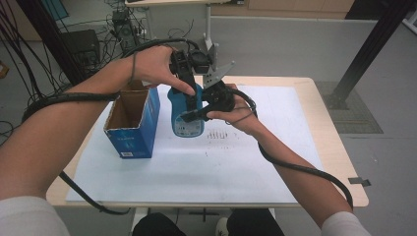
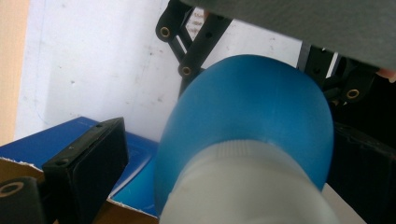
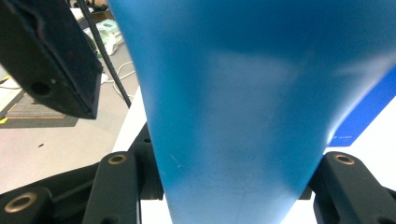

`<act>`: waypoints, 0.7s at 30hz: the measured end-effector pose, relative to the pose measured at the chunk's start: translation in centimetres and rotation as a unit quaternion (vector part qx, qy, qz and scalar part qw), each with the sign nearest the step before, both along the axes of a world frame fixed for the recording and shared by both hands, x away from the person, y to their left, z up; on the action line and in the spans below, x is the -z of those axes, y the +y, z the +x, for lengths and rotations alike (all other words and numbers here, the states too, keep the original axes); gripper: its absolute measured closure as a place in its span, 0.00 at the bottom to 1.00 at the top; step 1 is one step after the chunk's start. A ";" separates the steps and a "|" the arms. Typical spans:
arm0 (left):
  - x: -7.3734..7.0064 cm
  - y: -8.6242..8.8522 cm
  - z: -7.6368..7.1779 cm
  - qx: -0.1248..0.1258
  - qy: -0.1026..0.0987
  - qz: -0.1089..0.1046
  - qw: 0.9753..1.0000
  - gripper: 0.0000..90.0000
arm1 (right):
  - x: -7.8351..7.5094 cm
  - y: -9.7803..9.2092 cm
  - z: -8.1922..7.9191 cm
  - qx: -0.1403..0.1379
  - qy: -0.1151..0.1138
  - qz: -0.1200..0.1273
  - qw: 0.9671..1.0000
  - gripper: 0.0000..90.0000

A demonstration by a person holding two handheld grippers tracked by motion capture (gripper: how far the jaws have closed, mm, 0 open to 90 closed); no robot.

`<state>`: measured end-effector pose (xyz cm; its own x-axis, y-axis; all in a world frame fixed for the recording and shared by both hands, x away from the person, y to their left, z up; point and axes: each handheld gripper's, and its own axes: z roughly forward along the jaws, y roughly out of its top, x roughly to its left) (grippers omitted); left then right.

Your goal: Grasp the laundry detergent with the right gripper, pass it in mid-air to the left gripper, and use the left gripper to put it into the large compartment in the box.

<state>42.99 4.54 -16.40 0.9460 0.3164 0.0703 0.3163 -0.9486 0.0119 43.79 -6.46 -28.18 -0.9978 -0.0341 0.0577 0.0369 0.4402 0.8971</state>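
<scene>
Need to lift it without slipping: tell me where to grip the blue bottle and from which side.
Grip the blue bottle around its narrower upper part, coming from the right, away from the open box. The body widens downward, so a claw there shouldn't slide off.

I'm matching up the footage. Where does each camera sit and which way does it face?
High view: above the person's side, looking forward and down at the table; both forearms show.
Left gripper view: on the left gripper, looking down along the blue bottle toward the blue box.
Right gripper view: on the right gripper, close against the bottle.
All share the bottle.
</scene>
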 end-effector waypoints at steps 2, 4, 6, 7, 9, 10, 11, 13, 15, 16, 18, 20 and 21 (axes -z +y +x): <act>0.0 0.0 0.0 0.001 -0.001 0.000 1.000 0.05 | 0.0 -0.1 0.0 0.003 0.002 -0.005 1.000 0.50; 0.0 0.0 0.0 0.001 -0.001 0.000 1.000 0.05 | 0.0 -0.1 0.0 0.003 0.003 -0.002 1.000 0.50; 0.0 0.0 0.0 0.002 0.000 0.001 1.000 0.05 | 0.0 -0.1 0.1 0.001 0.001 0.002 1.000 0.50; 0.0 0.0 0.0 0.002 0.001 0.003 1.000 0.05 | 0.0 -0.1 0.0 0.002 0.004 -0.001 1.000 0.50; 0.0 0.1 0.0 0.001 0.000 0.000 1.000 0.05 | 0.0 0.0 0.0 0.002 0.002 -0.002 1.000 0.50; 0.0 0.1 0.0 0.001 0.000 0.000 1.000 0.05 | 0.0 0.0 0.0 0.002 0.002 -0.002 1.000 0.50; 0.1 0.1 0.0 0.000 0.000 0.001 1.000 0.05 | 0.0 0.0 0.0 0.001 0.003 0.000 1.000 0.50; 0.1 0.1 0.0 0.001 0.000 0.001 1.000 0.05 | -0.1 0.0 -0.1 0.004 0.010 -0.005 1.000 0.50; 0.0 0.1 0.0 0.001 0.001 0.001 1.000 0.06 | -0.1 0.0 -0.2 0.006 0.011 -0.008 1.000 0.50; 0.0 0.1 0.0 0.001 0.002 0.002 1.000 0.06 | -0.1 0.0 -0.2 0.006 0.011 -0.008 1.000 0.50; 0.0 0.2 0.0 0.002 0.000 0.000 1.000 0.06 | -0.1 0.1 -0.1 0.003 0.009 -0.003 1.000 0.50; 0.0 0.2 0.0 0.002 0.000 0.001 1.000 0.06 | -0.1 0.1 0.0 0.002 0.007 -0.001 1.000 0.50; 0.0 0.2 0.0 0.002 -0.001 0.001 1.000 0.06 | -0.1 0.1 0.0 0.001 0.004 0.001 1.000 0.50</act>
